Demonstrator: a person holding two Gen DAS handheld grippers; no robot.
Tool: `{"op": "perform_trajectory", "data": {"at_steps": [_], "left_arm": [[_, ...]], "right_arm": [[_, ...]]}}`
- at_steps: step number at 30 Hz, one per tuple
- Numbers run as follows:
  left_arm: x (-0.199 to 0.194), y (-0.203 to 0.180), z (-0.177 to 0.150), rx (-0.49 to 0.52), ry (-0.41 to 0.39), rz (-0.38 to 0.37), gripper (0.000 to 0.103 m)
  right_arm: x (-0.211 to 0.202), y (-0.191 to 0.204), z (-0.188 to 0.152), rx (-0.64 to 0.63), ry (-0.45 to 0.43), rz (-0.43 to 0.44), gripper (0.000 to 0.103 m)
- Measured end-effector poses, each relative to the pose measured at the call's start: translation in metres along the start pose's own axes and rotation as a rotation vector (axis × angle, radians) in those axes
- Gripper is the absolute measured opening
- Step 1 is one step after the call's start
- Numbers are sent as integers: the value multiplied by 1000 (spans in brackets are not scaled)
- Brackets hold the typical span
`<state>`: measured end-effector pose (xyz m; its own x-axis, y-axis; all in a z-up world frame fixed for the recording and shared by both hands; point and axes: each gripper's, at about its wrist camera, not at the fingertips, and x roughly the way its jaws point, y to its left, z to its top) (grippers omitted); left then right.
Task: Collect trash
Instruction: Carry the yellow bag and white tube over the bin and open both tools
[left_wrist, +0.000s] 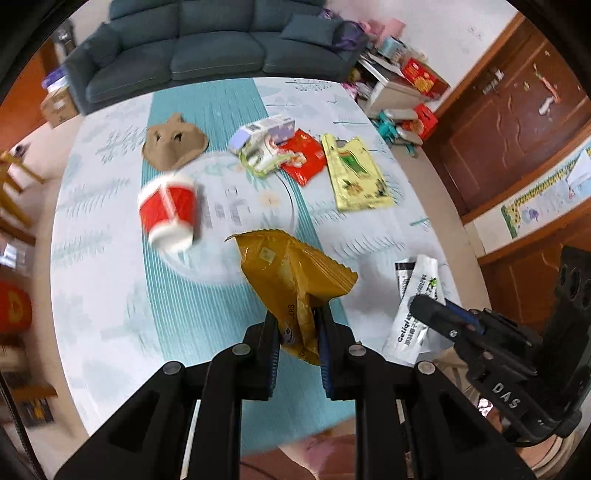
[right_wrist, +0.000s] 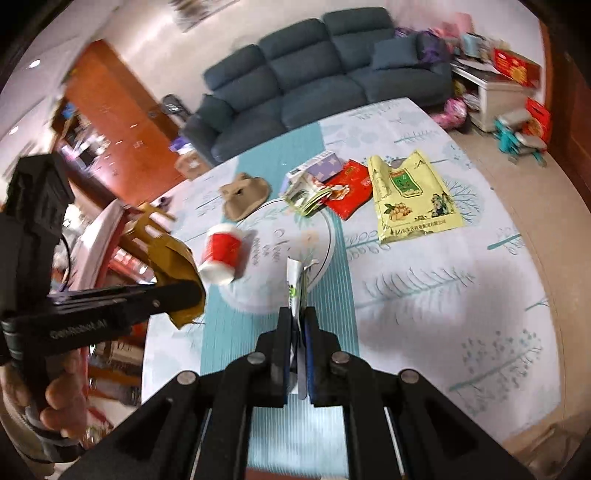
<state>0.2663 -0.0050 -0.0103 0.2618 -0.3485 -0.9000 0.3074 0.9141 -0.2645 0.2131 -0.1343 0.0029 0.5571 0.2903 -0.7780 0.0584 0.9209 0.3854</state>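
Living room setup with a blue sofa (left_wrist: 184, 48) sitting behind a round table (left_wrist: 92, 295) that's wearing a white and teal printed cloth, and trash is lying all over it

Both grippers are carrying something right now. Left gripper (left_wrist: 297, 332) is pinching down on a mustard-yellow snack bag (left_wrist: 295, 273), jaws nearly together with the crumpled plastic squeezed between them, bag sticking up above the table. Right gripper (right_wrist: 297, 325) is clamping all the way down on a thin white sachet (right_wrist: 295, 280), held edge-on between the pads

What's waiting on the table: a red and white paper cup (left_wrist: 168, 212) lying on its side, a brown cardboard cup carrier (left_wrist: 173, 142), a small purple and white carton (left_wrist: 262, 131), a green and white wrapper (left_wrist: 262, 157) just beside it, a red packet (left_wrist: 304, 155) and a big yellow plastic bag (left_wrist: 356, 173). So 2 pieces are in hand and 6 are left, by my count

I can't see any bin in either view, so no idea where the drop is going

Stuff that could go sideways imo: the sachet is being gripped by a skinny edge, so a quick swing could be sliding it out. The snack bag is only caught at 1 end, slick plastic, could be slipping too. That cup is looking ready to roll off if the cloth gets bumped, and the 2 grippers are sitting close enough to be knocking into each other
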Motion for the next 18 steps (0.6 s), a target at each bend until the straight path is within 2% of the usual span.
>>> {"op": "perform_trajectory", "data": {"at_steps": [4,9,14,18], "left_arm": [[-12,-25,-57,-72,-22,8,16],[-16,-53,-119,-115,-9,29,16],[-12,-72,-177,-131,36,66,16],[-4,-81,-210,-108,75,102,16]], "right_arm": [[-38,-7,-28,-89,2,50,6],[-75,-18,-67,-142,28,100,6],[-91,-27,-110,-171,78,121,6],[-89,-34,-145,-158,127,127,6]]}}
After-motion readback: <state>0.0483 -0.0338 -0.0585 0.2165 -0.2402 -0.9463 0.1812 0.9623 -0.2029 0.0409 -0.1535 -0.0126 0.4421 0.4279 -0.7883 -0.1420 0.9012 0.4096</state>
